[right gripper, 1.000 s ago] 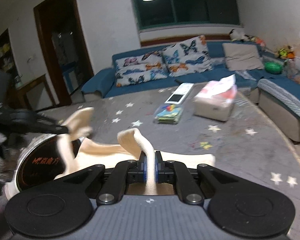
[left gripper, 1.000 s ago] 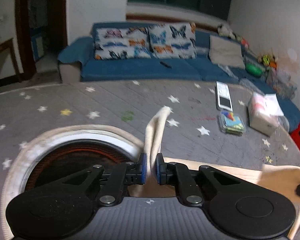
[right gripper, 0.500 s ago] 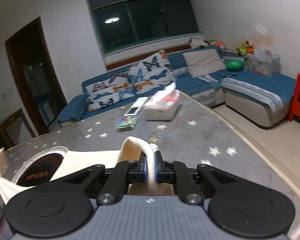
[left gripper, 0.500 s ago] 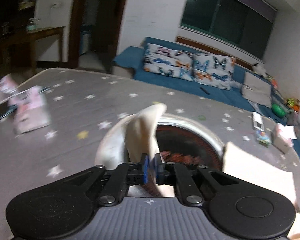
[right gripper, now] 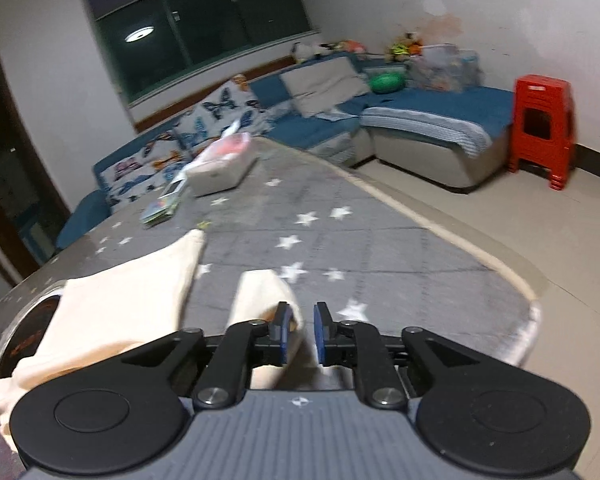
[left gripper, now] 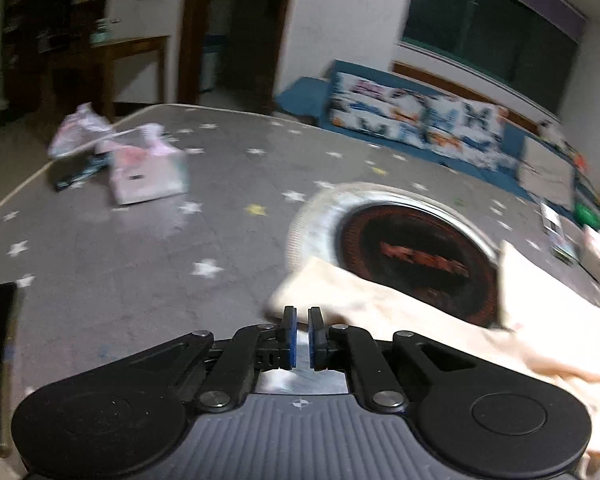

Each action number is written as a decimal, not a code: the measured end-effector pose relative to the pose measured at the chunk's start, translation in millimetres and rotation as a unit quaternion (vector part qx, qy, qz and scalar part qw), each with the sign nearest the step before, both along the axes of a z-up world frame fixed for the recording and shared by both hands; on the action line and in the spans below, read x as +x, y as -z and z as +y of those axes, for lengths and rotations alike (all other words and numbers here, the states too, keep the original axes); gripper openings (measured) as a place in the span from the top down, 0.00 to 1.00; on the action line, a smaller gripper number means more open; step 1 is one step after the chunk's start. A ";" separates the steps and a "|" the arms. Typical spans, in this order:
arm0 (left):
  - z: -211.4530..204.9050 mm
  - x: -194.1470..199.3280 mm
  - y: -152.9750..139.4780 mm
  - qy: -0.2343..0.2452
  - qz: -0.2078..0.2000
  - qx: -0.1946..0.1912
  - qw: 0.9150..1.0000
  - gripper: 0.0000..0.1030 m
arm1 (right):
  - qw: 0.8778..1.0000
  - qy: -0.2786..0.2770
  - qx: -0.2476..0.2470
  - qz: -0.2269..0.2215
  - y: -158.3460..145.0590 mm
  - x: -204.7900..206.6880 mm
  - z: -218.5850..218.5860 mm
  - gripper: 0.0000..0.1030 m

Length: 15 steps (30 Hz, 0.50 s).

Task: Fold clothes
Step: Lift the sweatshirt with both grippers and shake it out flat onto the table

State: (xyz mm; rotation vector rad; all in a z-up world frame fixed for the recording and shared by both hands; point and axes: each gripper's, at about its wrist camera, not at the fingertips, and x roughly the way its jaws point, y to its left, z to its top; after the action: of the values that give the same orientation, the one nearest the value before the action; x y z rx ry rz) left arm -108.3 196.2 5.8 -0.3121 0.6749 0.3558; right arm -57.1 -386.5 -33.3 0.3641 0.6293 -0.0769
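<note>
The left gripper [left gripper: 302,330] pinches the cream garment [left gripper: 420,320] at lower centre to anchor it, while the right gripper [right gripper: 300,334] opens, releasing its fold.

text: none legible | round red-black disc [left gripper: 416,256]: lettering too blurred

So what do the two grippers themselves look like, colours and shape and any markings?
Both look alike. The left gripper and right gripper have black linkage arms with silver pivot bolts, two round black discs at the base, and a ribbed grey body bearing a small crosshair mark. The fingers carry blue pads. No cables or sleeves show.
</note>
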 end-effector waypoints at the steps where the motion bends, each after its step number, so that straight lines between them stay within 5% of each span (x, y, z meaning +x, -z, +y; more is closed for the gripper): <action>1: -9.7 1.9 -0.7 0.020 -0.003 0.000 1.000 0.89 | 1.000 0.005 -0.001 -0.001 -0.4 -1.9 -2.0 0.83; 4: -44.0 6.8 -3.9 0.081 -0.010 0.004 0.997 0.67 | 1.000 0.001 -0.004 -0.010 -4.4 -6.1 -2.2 0.79; 9: -106.9 13.3 -8.6 0.194 -0.028 0.024 0.980 0.47 | 0.999 -0.030 -0.026 -0.019 -11.2 -2.5 12.4 0.64; 15: -160.8 22.0 -3.9 0.284 -0.031 0.049 0.957 0.44 | 0.995 -0.066 -0.081 -0.002 -6.0 14.4 34.6 0.49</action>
State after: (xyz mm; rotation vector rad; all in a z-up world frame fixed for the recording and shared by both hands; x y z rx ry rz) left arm -86.3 35.4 9.7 -0.0258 0.6519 -0.1694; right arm -42.6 -351.8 -27.2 0.1655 0.6365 -0.0014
